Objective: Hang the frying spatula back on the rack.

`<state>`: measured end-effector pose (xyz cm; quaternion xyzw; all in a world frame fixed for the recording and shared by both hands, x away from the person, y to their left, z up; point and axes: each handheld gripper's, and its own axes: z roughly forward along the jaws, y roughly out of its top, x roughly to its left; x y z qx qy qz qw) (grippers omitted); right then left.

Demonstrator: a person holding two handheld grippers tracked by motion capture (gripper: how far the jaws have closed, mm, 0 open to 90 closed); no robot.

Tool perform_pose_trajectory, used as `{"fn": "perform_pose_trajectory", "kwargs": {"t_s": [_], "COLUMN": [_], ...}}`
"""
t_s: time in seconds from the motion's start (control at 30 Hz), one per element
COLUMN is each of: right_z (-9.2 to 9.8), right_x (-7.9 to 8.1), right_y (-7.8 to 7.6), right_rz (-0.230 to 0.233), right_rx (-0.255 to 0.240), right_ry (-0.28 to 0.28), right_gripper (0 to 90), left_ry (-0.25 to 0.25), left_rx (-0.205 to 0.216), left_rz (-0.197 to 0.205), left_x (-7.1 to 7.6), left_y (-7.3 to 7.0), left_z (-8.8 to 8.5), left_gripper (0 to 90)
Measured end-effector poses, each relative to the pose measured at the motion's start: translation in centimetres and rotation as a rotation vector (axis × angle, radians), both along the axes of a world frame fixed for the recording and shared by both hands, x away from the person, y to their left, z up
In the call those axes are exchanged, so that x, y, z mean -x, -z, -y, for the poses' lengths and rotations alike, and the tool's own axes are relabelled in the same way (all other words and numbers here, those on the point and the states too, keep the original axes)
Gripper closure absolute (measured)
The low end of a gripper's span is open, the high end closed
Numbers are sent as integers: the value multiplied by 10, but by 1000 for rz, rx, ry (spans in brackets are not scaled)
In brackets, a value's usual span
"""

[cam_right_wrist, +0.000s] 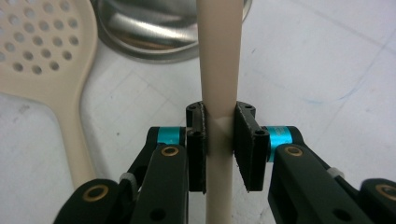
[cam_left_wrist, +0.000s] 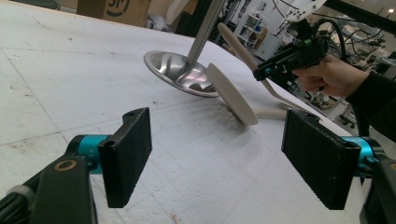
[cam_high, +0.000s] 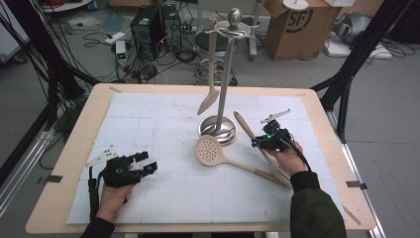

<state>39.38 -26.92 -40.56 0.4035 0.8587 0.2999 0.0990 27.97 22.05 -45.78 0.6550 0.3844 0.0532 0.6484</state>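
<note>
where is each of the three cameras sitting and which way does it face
High view: above the person's side, facing forward and down on the table; both forearms, left gripper, right gripper.
Left gripper view: on the left gripper, facing across the table past open jaws to the steel stand and the right hand.
Right gripper view: on the right gripper, along jaws shut on a beige utensil handle.
Shared: all see the stand's base and the skimmer.
</note>
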Motion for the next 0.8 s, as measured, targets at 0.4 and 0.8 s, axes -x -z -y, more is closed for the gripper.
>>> {"fn": "perform_pose_trajectory", "kwargs": {"t_s": [0.4, 0.8], "right_z": [3, 14], "right_x": [11, 22], "right_y": [-16, -40], "right_rz": [163, 345], "right_rx": [-51, -144], "right_ry": [55, 105], "right_gripper": [765, 765], "left_ry": [-1, -3], "left_rx": [-1, -2], "left_rz": [0, 0], "left_x": [0, 0], "left_y": [0, 0], "left_z": [0, 1], "left_gripper": [250, 250]}}
